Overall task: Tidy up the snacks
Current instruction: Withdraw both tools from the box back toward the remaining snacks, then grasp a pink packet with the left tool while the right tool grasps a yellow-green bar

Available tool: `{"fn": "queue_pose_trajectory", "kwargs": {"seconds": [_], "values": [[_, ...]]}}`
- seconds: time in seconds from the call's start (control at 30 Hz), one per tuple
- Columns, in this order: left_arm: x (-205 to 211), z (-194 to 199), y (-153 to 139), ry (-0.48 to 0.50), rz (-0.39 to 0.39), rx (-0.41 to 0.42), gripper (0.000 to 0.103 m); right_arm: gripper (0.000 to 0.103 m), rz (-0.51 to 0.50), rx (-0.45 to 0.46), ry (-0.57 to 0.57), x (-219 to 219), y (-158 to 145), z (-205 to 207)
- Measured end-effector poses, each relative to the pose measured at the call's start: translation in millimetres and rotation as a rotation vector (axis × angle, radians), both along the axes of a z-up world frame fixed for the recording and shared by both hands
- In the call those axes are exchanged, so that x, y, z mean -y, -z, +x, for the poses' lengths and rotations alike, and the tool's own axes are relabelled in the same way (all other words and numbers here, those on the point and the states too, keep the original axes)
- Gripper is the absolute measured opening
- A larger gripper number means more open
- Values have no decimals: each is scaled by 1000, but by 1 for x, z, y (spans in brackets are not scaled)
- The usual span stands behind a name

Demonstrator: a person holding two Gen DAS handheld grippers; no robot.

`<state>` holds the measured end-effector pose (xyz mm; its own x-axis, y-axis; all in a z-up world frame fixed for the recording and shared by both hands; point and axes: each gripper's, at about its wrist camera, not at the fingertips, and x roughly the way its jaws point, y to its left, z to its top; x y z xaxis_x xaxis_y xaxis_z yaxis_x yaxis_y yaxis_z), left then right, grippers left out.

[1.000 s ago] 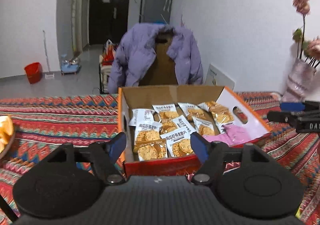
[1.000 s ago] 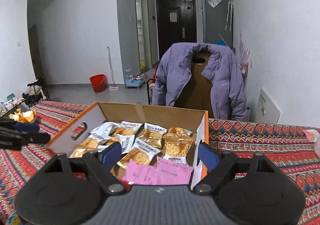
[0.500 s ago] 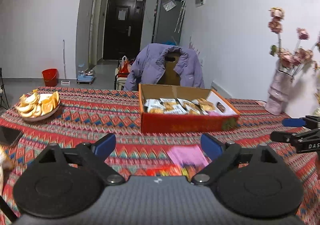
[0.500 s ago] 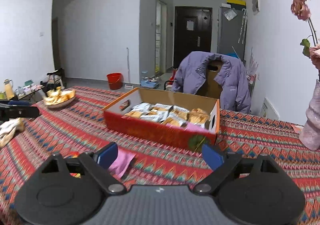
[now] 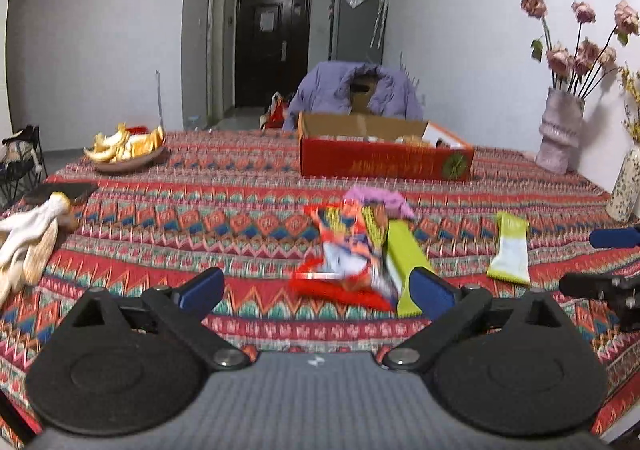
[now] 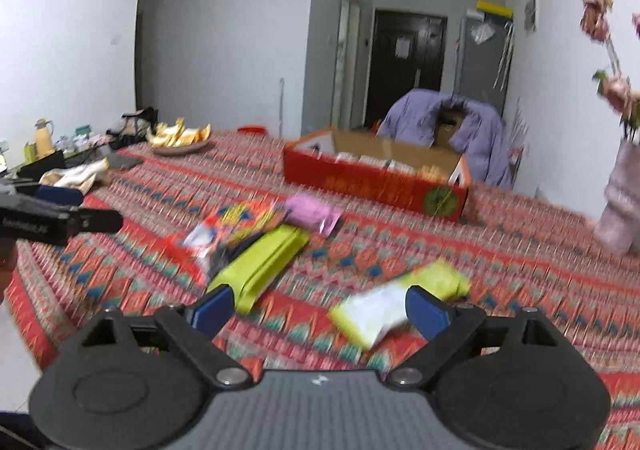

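Hovering over the patterned tablecloth [image 5: 240,205], both grippers empty. Left gripper [image 5: 316,288] jaws spread wide and opening, nothing pinched; red snack bag [image 5: 346,250] lies on the cloth ahead, seen in the gap between the blue fingertips [image 5: 202,288] but not touched. Right gripper [image 6: 316,308] jaws also spread wide, nothing between the pads; yellow-green wrapper [image 6: 396,304] lies flat just ahead, partly behind the right fingertip. Loose snacks clustered mid-table: red bag overlapping a lime-green packet [image 5: 402,262] on its right side, pink pouch [image 5: 378,197] just behind both, second yellow-green wrapper apart to the right. Red cardboard box [image 5: 384,163] sits farther back, open-topped, packets inside barely visible over the near wall. Plate of orange peels [image 5: 128,151] far left on the table, white cloth [image 5: 28,242] at the left edge, vase with dried flowers [image 5: 560,137] at right by the wall. Purple jacket [image 5: 352,89] on a chair behind the box. Right view blurred.
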<state>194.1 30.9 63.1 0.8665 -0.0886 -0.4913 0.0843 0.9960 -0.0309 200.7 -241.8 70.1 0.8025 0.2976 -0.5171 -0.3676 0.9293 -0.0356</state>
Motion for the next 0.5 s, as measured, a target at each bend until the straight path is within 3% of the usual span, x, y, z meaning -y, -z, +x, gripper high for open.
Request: {"fn": "queue_pose_trajectory", "kwargs": {"seconds": [0.17,0.5], "values": [[10,1,-1,37,11,7,101,92,-12,-10,59,6,8,1],[40,45,3,117,31,-8,101,92,217,-126,148,43,29,47]]}}
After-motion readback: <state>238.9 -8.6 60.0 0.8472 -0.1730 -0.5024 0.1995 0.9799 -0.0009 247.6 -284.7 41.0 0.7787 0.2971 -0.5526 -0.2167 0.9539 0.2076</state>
